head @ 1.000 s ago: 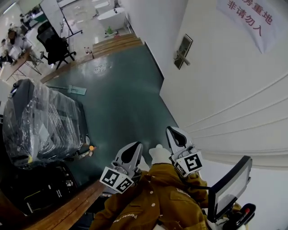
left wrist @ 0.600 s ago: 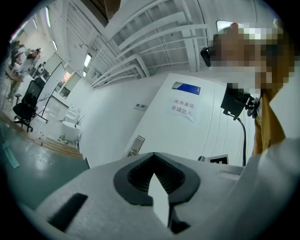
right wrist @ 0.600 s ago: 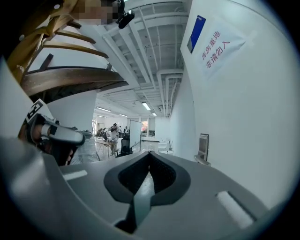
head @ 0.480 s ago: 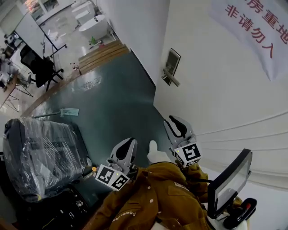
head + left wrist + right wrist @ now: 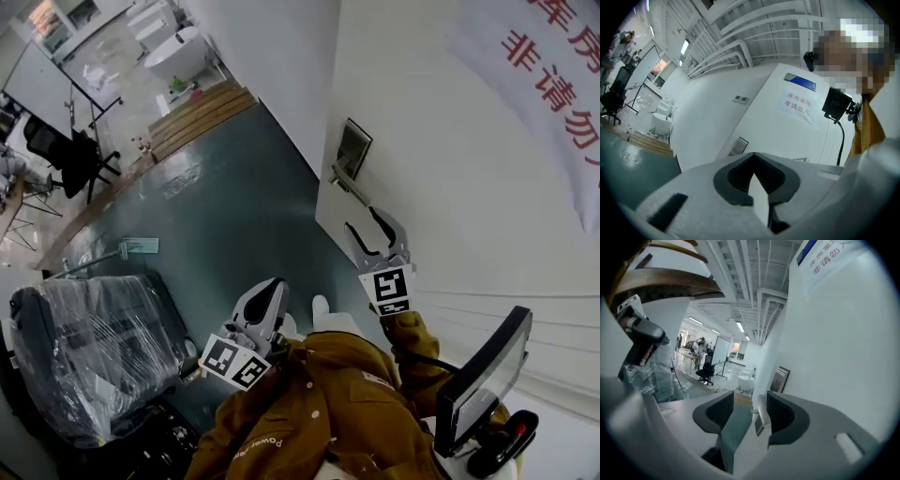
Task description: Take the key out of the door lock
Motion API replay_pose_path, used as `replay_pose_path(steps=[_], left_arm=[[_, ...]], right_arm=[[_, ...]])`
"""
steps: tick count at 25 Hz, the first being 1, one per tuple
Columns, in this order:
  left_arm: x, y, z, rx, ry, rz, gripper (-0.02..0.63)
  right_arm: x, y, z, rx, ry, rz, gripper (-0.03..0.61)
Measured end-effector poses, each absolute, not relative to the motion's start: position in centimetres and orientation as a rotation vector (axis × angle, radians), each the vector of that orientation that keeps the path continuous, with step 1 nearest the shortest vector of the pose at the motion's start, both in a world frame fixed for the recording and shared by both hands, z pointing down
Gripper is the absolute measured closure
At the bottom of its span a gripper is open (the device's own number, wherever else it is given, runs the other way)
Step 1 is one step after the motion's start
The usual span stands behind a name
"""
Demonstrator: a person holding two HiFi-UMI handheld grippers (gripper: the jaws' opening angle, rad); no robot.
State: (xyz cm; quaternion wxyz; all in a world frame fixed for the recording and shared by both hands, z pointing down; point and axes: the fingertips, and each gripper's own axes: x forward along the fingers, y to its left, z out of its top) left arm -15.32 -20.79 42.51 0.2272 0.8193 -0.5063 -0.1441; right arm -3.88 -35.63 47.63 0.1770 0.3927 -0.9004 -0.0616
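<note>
The white door fills the right of the head view, with its dark lock plate and lever handle. No key can be made out at this size. My right gripper is raised just below the handle, apart from it, its jaws opening with nothing between them. In the right gripper view the jaws stand wide and the lock plate lies ahead. My left gripper hangs low by the person's jacket, shut and empty. In its own view the left gripper has its pads closed together and the lock plate is far off.
A paper sign with red characters hangs on the door. A plastic-wrapped machine stands at the left on the green floor. An office chair, a white tub and wooden steps lie beyond. A small monitor is at lower right.
My right gripper has risen toward the door handle and its jaws have gone from shut to wide. The door lock has come nearer. The left gripper stays low and shut.
</note>
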Motion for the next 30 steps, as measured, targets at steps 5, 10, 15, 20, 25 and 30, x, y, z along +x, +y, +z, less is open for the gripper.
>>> replay_pose_path(steps=[5,10,15,20,25,30], left_arm=[[-15.7,-22.0,42.6,2.292,-1.321,-0.383,0.617],[-16.6,-22.7,42.8,2.294,-1.278,-0.389,0.617],[-16.0,-24.3,45.7,2.305,-1.187,-0.278,0.617],[-14.7,-28.8,50.7,2.277,-1.113,-0.238,0.587],[-13.6,-34.4,56.0,2.149,-1.013,-0.269,0.486],[-12.7,-40.3,58.9,1.960,-0.963,-0.456,0.486]], right_arm=[[-2.3,-39.0,52.3,1.143,-2.355,-0.157,0.344],[-1.6,-40.6,56.2,1.073,-2.213,-0.110,0.350],[-1.0,-41.4,56.3,1.086,-2.152,-0.175,0.456],[-1.4,-41.6,56.4,1.054,-2.150,-0.174,0.457],[-1.7,-41.3,56.5,1.060,-2.152,-0.131,0.457],[-1.1,-41.4,56.3,1.068,-2.137,-0.134,0.457]])
